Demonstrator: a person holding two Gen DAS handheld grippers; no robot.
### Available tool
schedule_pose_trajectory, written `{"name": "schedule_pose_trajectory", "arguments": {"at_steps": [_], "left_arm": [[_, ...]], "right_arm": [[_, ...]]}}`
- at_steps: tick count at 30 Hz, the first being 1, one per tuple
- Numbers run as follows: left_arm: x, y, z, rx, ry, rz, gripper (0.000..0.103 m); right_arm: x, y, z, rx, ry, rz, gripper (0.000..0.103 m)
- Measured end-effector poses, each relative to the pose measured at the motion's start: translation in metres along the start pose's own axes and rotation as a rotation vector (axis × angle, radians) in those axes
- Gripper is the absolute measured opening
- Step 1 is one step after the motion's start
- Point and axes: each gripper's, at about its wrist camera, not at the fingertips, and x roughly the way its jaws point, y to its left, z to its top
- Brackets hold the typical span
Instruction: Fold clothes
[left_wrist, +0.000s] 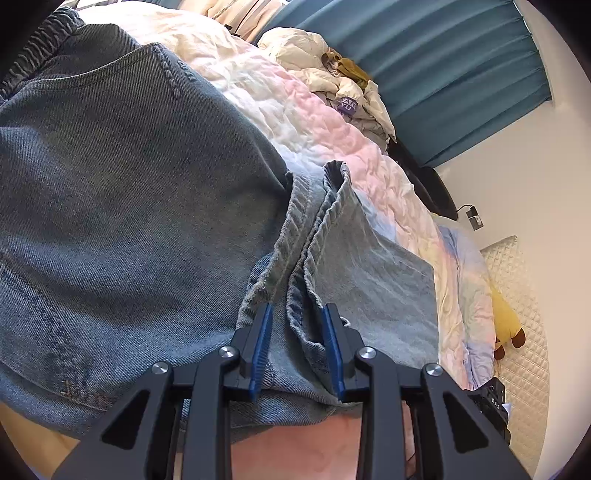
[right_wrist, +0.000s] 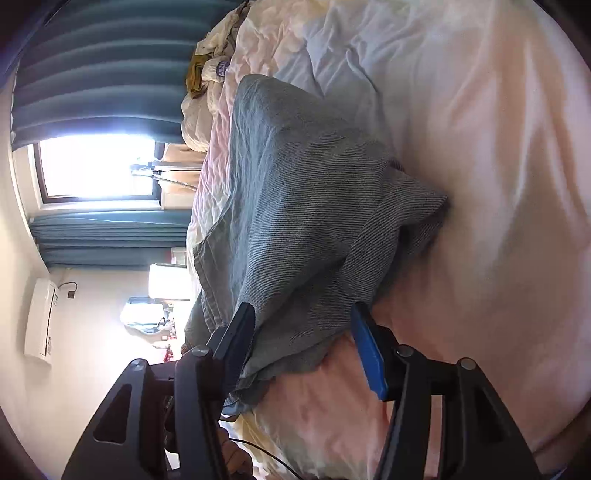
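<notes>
A pair of blue denim jeans (left_wrist: 140, 192) lies spread over the pastel pink-and-white bedspread (left_wrist: 332, 122), filling the left and centre of the left wrist view, with the waistband at the upper left and a back pocket just below it. In the lower centre of that view the left gripper (left_wrist: 297, 314) is clenched on a bunched hem of the jeans, its 2 blue pads (left_wrist: 263, 347) pressing the gathered seams between them.

In the right wrist view (the whole scene is rolled sideways here) the jeans (right_wrist: 303, 206) run from the upper centre down to the lower centre, resting on the bedspread (right_wrist: 498, 184). The right gripper (right_wrist: 303, 310) stands released: its jaws are spread wide, with a fold of denim between them that the blue pad at lower right does not touch. A heap of cream clothing (right_wrist: 207, 74) lies at the upper left beside teal curtains (right_wrist: 96, 74).
</notes>
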Motion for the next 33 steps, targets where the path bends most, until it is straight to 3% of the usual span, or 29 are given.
{"name": "schedule_pose_trajectory", "arguments": {"at_steps": [5,13,19,24,33], "left_arm": [[-0.001,0.001,0.000,-0.004,0.000,0.001,0.028],[0.001,0.003,0.001,-0.011,0.000,0.006,0.028],[0.002,0.003,0.001,-0.014,-0.001,0.005,0.028],[0.001,0.003,0.001,-0.010,-0.002,0.004,0.028],[0.003,0.004,0.002,-0.014,0.002,0.007,0.028]], "right_arm": [[0.002,-0.002,0.001,-0.005,0.012,-0.012,0.057],[-0.006,-0.004,0.006,0.002,-0.052,-0.034,0.057],[-0.003,0.004,0.011,-0.018,-0.088,0.015,0.064],[-0.014,0.015,0.009,-0.046,-0.131,0.064,0.064],[-0.025,0.018,0.007,-0.038,-0.076,0.142,0.064]]}}
